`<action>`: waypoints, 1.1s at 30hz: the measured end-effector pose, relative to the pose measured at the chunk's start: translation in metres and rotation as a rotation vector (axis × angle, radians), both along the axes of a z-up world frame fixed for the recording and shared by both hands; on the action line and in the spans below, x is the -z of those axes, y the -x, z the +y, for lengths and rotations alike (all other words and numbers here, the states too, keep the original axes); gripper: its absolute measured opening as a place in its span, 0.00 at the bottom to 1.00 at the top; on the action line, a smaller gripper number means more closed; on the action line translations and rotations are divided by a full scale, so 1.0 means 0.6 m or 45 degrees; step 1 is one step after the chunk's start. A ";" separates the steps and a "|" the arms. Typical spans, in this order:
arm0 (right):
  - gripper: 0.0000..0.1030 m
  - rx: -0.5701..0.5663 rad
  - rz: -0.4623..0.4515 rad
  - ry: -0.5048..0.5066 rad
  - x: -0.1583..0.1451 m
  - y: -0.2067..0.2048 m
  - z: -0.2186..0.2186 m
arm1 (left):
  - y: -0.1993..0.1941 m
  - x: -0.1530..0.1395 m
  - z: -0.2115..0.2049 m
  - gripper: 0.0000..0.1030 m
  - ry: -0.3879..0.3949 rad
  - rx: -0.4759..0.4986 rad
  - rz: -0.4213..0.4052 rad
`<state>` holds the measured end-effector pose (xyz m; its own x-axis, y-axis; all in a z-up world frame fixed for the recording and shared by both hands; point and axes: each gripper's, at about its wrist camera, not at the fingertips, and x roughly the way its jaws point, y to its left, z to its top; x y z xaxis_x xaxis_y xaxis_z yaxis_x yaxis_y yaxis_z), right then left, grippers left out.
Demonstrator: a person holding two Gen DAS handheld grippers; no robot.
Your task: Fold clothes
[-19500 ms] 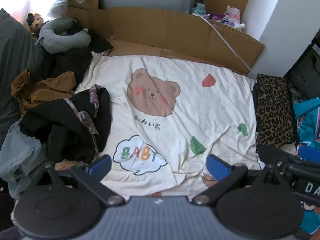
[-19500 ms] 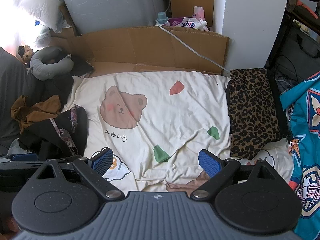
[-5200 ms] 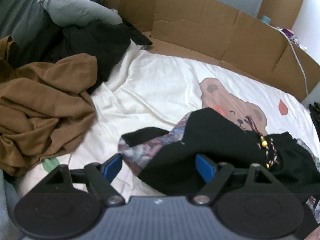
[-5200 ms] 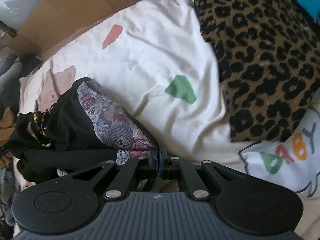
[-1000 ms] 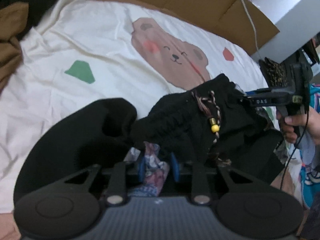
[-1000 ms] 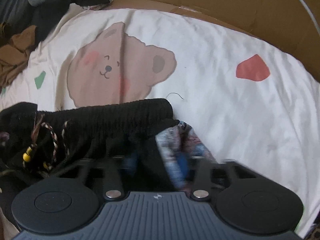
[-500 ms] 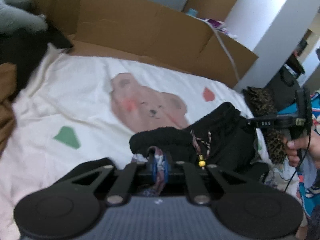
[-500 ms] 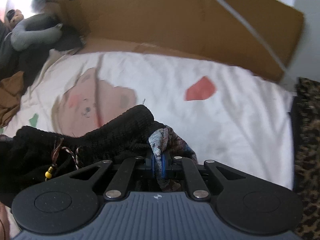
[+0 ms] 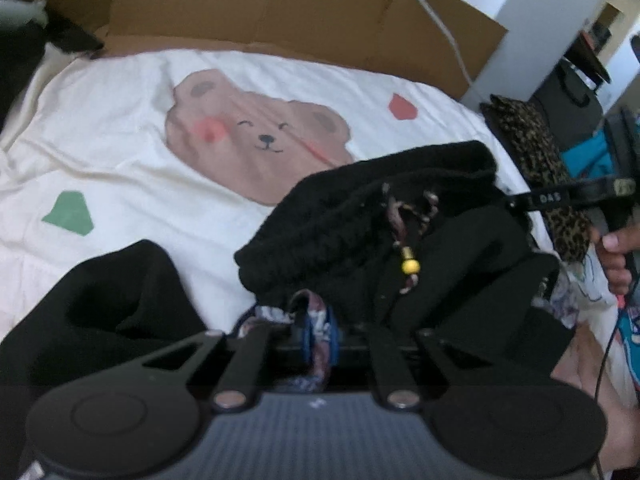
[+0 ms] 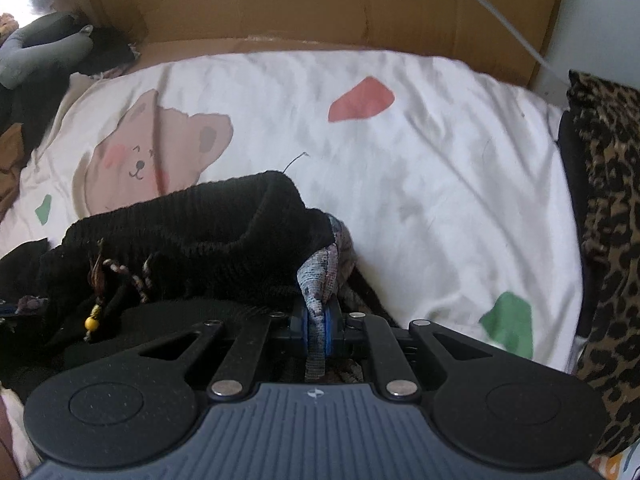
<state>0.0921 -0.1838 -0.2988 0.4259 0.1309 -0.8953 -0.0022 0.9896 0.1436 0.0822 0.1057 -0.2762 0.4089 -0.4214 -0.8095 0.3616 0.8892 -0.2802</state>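
Observation:
A pair of black pants [image 9: 360, 216] with a ribbed waistband, a beaded drawstring [image 9: 410, 266] and patterned side trim hangs between my two grippers over the cream bear-print sheet [image 9: 140, 112]. My left gripper [image 9: 316, 332] is shut on the patterned trim at one waistband corner. My right gripper [image 10: 318, 328] is shut on the patterned trim [image 10: 320, 276] at the other corner; the pants [image 10: 192, 232] stretch to its left. The right gripper [image 9: 568, 196] also shows in the left wrist view, held by a hand.
A cardboard wall [image 10: 320, 4] runs along the sheet's far edge with a white cable [image 10: 500, 20] over it. A leopard-print garment [image 10: 608, 208] lies at the right. A grey neck pillow [image 10: 36, 52] and dark clothes lie at the far left.
Both grippers stay shut on the pants' waistband corners. The cameras have dropped and tilted toward the sheet, and the waistband now hangs more stretched between the grippers.

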 end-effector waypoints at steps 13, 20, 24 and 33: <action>0.46 -0.036 -0.192 -0.027 -0.082 0.027 0.024 | 0.043 -0.038 -0.036 0.15 0.029 0.092 -0.156; 0.46 -0.216 -0.158 -0.191 -0.089 0.022 0.097 | 0.038 -0.057 -0.018 0.17 0.109 0.018 -0.188; 0.46 -0.256 -0.139 -0.264 -0.090 0.023 0.128 | 0.037 -0.062 -0.010 0.18 0.156 -0.012 -0.180; 0.46 -0.262 0.006 -0.538 -0.073 0.010 0.172 | 0.057 -0.064 -0.019 0.21 0.199 0.069 -0.193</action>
<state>0.0859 -0.0804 -0.2549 0.3488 0.5655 -0.7474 -0.1908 0.8236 0.5341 0.0480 0.0943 -0.2380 0.4941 -0.5613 -0.6639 0.4560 0.8175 -0.3518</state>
